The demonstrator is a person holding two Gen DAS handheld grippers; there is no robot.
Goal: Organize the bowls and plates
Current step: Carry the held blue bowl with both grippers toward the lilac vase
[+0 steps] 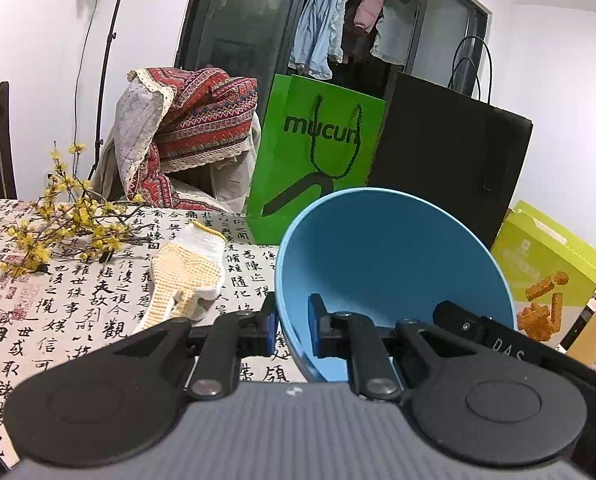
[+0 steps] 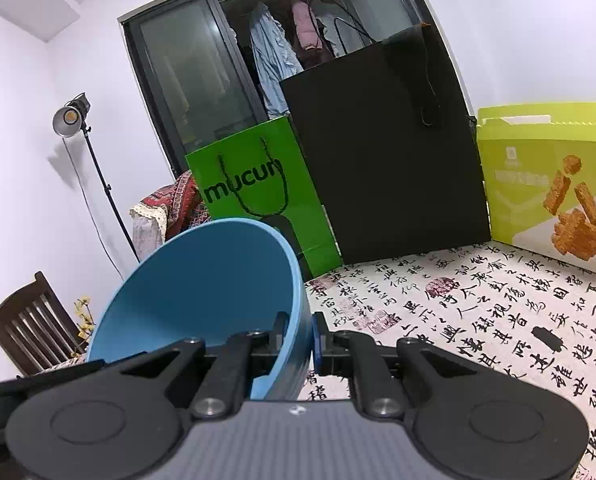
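A large blue bowl [image 1: 390,264] is held above the table between both grippers, tilted so its hollow faces the cameras. My left gripper [image 1: 292,330] is shut on the bowl's left rim, one pad outside and one inside the wall. My right gripper [image 2: 300,338] is shut on the opposite rim of the same blue bowl [image 2: 210,284], with the wall pinched between its pads. In the left wrist view the tip of the other gripper [image 1: 470,326] shows inside the bowl at the right.
The table [image 1: 58,320] wears a cloth printed with calligraphy. On it lie a knitted glove [image 1: 186,276] and a yellow flower sprig [image 1: 62,228]. A green paper bag [image 1: 318,156], a black bag [image 2: 382,156] and a lime snack box [image 2: 550,188] stand along the far edge. A dark chair [image 2: 30,328] stands at the left.
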